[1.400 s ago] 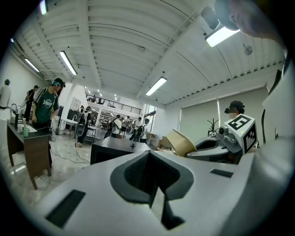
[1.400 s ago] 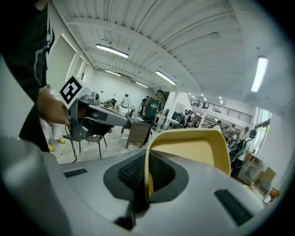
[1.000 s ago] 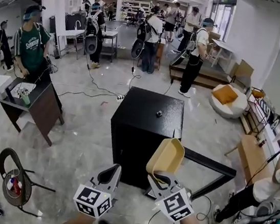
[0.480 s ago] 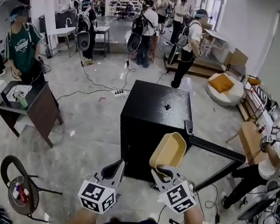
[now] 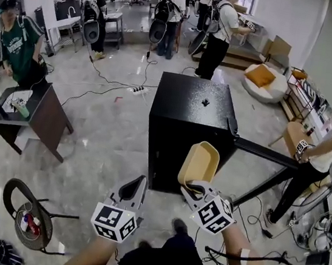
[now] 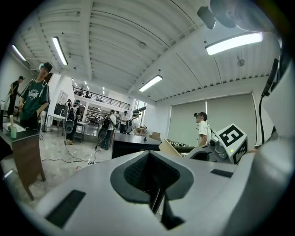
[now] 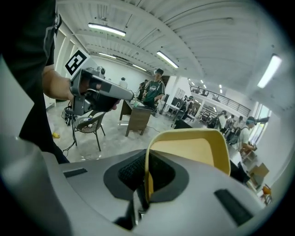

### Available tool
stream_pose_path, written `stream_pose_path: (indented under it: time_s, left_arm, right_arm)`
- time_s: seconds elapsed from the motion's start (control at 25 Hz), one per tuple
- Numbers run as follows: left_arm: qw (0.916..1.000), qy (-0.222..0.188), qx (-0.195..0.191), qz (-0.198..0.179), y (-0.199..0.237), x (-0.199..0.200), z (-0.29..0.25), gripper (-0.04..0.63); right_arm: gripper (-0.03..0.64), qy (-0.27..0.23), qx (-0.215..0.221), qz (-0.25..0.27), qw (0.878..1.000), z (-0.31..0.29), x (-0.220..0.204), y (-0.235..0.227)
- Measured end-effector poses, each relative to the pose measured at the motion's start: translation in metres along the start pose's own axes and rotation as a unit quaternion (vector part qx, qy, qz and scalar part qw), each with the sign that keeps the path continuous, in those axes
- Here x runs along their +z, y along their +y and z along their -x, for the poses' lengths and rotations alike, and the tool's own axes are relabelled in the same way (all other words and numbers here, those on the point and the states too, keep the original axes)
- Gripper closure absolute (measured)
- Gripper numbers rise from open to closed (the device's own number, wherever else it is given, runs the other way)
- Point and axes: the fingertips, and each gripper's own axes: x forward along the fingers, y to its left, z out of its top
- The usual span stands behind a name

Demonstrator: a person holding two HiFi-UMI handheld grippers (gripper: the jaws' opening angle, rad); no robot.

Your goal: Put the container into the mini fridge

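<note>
**Asker:** Before the mini fridge (image 5: 192, 117), where is the container (image 5: 201, 161)?

**Me:** Off the floor, in my right fingers (image 5: 192, 191). They are pinched tight on its near rim, with the wall caught between them. It stands on edge above them, hollow side turned towards me. It hangs in front of the fridge's upper front edge, near the right corner where the open door (image 5: 264, 153) swings out.

**Asker:** How is that arm set?

**Me:** My right forearm (image 5: 231, 254) reaches forward from the lower right, with the wrist tipped somewhat downward.

**Asker:** And the other hand?

**Me:** My left fingers (image 5: 135, 190) are closed on each other with nothing between them. My left forearm (image 5: 88, 257) stretches ahead about level. It is lower than the container and to its left, and touches neither it nor the fridge.
</note>
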Motion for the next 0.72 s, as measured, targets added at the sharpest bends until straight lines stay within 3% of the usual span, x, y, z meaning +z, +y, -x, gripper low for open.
stream_pose_path:
  time_s: [0.72]
  left_arm:
    - [0.9996,0.012,0.025,-0.001,0.014,-0.003,-0.039,0.588]
  right_arm:
    - [0.598,0.063,0.108,0.034,0.992,-0.100,-0.073,0.003]
